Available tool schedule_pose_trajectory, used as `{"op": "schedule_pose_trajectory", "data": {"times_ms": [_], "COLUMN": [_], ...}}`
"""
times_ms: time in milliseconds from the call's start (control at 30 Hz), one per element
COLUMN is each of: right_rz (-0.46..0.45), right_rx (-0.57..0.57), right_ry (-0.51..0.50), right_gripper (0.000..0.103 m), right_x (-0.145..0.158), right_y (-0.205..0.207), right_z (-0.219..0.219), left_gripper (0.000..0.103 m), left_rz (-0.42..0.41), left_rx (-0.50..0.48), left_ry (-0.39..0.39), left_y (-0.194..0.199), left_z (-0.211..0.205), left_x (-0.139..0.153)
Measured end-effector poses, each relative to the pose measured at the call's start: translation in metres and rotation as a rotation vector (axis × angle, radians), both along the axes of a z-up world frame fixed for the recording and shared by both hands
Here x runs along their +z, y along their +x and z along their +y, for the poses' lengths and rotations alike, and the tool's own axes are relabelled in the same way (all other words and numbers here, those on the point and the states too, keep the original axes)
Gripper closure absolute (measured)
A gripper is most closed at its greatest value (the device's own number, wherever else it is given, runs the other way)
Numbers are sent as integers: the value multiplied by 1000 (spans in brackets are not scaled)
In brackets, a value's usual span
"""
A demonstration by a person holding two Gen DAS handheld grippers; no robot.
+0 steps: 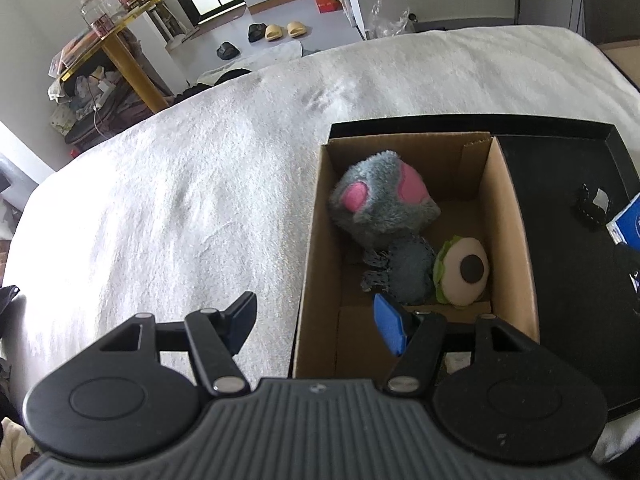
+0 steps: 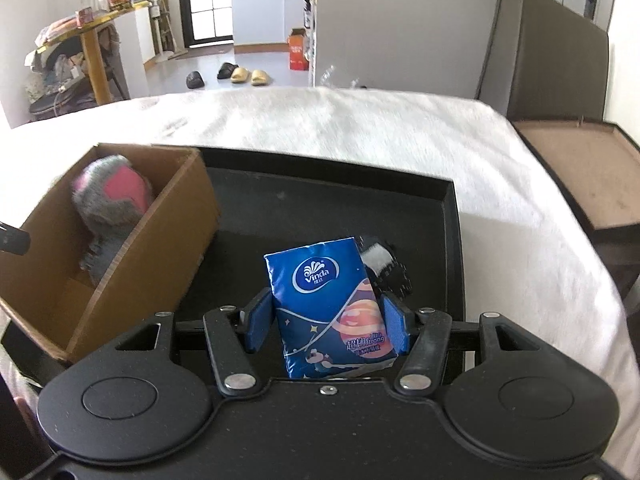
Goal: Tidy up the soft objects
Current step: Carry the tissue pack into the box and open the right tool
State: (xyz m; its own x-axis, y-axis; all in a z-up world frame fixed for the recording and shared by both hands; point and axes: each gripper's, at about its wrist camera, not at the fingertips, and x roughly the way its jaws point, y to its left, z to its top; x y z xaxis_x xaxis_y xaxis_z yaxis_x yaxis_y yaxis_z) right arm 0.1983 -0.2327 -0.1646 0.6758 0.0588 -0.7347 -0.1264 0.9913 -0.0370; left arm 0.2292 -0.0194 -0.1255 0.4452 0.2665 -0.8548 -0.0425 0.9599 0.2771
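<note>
A cardboard box (image 1: 510, 224) stands in a black tray (image 1: 560, 208) on the white bed. It holds a grey plush with pink patches (image 1: 380, 196), a small blue-grey plush (image 1: 412, 268) and a round white plush with a dark spot (image 1: 464, 272). My left gripper (image 1: 318, 326) is open and empty over the box's near left edge. My right gripper (image 2: 328, 326) is shut on a blue Vinda tissue pack (image 2: 324, 304) above the tray (image 2: 320, 208), right of the box (image 2: 148, 248). A small black and white item (image 2: 382, 260) lies behind the pack.
The white fuzzy blanket (image 1: 180, 200) covers the bed around the tray. A brown wooden bedside box (image 2: 580, 168) stands right of the bed. Beyond the bed are slippers (image 2: 244, 74), a yellow table with clutter (image 1: 116, 44) and an orange carton (image 2: 299, 54).
</note>
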Motion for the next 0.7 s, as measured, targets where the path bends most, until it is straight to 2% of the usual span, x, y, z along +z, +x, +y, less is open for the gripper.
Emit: {"op": "schedule_pose_trajectory", "data": {"times_ms": [300, 700], "right_rz": [-32, -63], "right_rx": [57, 129], "right_ry": [-14, -60], "right_gripper": [47, 47], "right_x": [25, 45], "right_y": [4, 14], "right_z": [32, 83], "left_gripper": [40, 40], "left_rz": [-21, -5], "left_rx": [5, -11], "left_ry": [-84, -203], "left_y": [-9, -4], "left_z": [25, 45], "left_x": [-1, -12]}}
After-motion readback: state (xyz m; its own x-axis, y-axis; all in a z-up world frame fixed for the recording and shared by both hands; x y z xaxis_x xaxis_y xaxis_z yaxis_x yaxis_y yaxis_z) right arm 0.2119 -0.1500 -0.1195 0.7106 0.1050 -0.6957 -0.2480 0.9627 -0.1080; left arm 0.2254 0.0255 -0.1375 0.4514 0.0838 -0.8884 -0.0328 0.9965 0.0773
